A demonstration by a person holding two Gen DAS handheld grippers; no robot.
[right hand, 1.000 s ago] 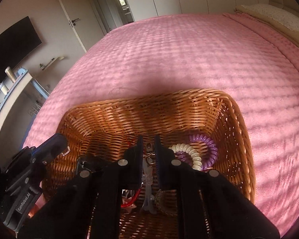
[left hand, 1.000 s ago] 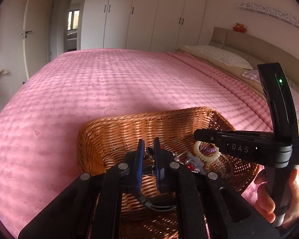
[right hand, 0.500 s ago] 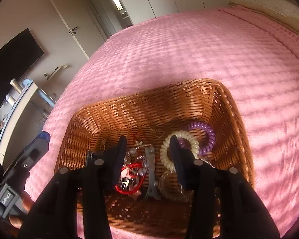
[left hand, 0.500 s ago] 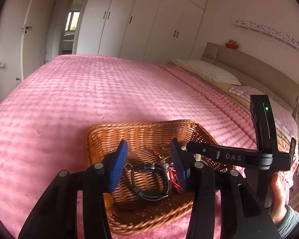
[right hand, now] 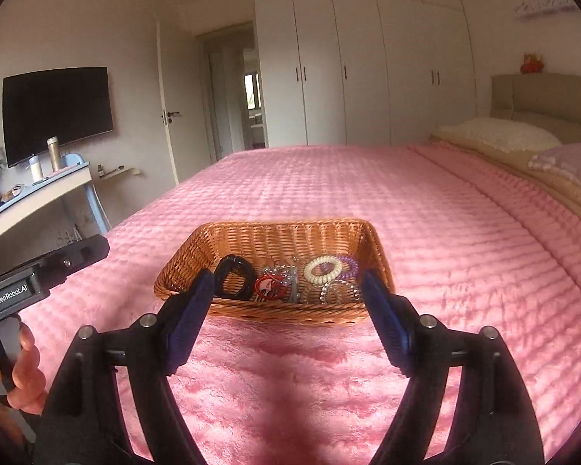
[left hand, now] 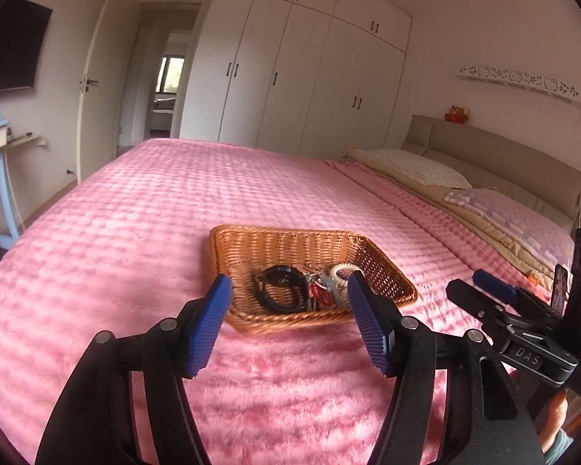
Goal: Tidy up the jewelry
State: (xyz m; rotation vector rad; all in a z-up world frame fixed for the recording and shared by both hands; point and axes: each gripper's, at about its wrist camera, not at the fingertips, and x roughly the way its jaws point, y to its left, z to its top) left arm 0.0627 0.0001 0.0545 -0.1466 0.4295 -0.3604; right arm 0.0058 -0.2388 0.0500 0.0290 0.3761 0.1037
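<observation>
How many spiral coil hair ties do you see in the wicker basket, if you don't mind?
2: a cream coil tie right of centre in the basket, and a purple coil tie just behind it. Others may be hidden.

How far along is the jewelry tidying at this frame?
Looks essentially finished: the black band, red piece, cream coil bracelet and purple coil bracelet all lie inside the woven wicker basket. The left gripper and right gripper are open, holding nothing. No loose jewelry shows on the pink bedspread.
</observation>
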